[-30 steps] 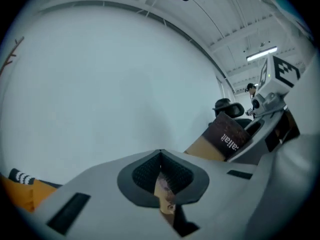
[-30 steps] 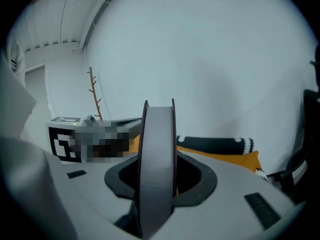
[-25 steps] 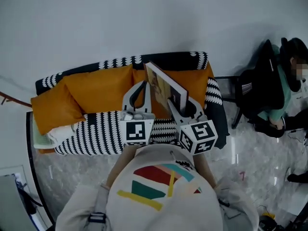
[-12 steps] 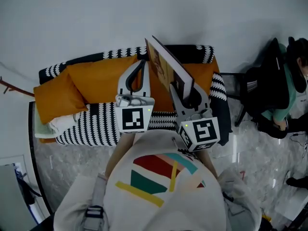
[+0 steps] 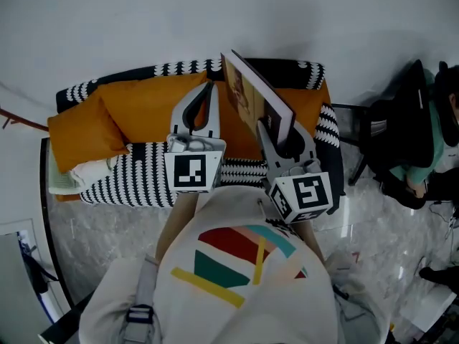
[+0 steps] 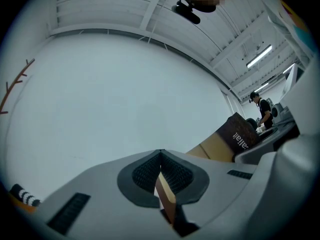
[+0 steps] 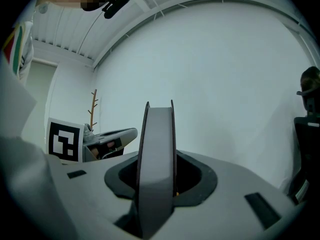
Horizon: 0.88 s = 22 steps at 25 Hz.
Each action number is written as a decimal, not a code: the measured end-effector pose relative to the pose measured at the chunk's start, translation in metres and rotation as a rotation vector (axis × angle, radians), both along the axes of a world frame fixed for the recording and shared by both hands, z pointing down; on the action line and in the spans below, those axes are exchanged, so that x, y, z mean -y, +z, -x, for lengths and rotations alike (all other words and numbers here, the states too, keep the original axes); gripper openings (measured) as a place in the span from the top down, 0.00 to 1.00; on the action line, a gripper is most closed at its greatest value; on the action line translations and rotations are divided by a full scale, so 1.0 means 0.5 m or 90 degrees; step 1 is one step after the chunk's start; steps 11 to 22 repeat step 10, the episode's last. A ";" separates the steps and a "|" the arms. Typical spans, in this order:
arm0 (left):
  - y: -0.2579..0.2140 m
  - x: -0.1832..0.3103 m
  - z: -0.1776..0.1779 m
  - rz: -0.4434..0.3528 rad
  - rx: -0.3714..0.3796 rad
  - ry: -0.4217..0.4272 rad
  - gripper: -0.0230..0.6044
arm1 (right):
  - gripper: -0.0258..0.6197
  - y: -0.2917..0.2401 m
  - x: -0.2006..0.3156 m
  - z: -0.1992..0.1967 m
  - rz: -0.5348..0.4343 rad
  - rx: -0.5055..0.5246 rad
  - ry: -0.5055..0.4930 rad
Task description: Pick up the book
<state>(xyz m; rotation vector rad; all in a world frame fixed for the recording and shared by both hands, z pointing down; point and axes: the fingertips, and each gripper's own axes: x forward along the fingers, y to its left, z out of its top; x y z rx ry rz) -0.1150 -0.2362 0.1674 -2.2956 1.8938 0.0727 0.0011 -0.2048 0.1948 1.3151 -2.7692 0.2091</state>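
The book [image 5: 254,102] has a dark cover with a picture on it and stands tilted in the air above the sofa. My right gripper [image 5: 281,136] is shut on its lower edge. In the right gripper view the book's grey edge [image 7: 156,144] rises straight up between the pads of that gripper [image 7: 156,186]. My left gripper [image 5: 207,90] hangs just left of the book, apart from it, its fingers meeting at a point. In the left gripper view its pads [image 6: 172,176] are pressed together and the book [image 6: 239,134] shows at the right.
Below lies a sofa with orange cushions [image 5: 143,110] and a black-and-white striped blanket [image 5: 140,181]. A white wall stands behind it. A person sits in a black chair [image 5: 401,138] at the right. The floor [image 5: 107,242] is pale marble.
Both grippers have risen a little over the sofa. The book has come up with the right gripper and now reaches past the sofa's back.
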 end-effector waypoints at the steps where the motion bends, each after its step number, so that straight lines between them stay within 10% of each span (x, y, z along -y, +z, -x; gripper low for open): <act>1: 0.001 0.001 0.003 0.000 -0.001 -0.002 0.96 | 0.72 0.003 0.002 0.000 0.004 0.000 0.000; 22: 0.013 0.011 0.024 0.012 -0.004 -0.009 0.96 | 0.72 0.013 0.012 0.003 0.016 0.003 0.000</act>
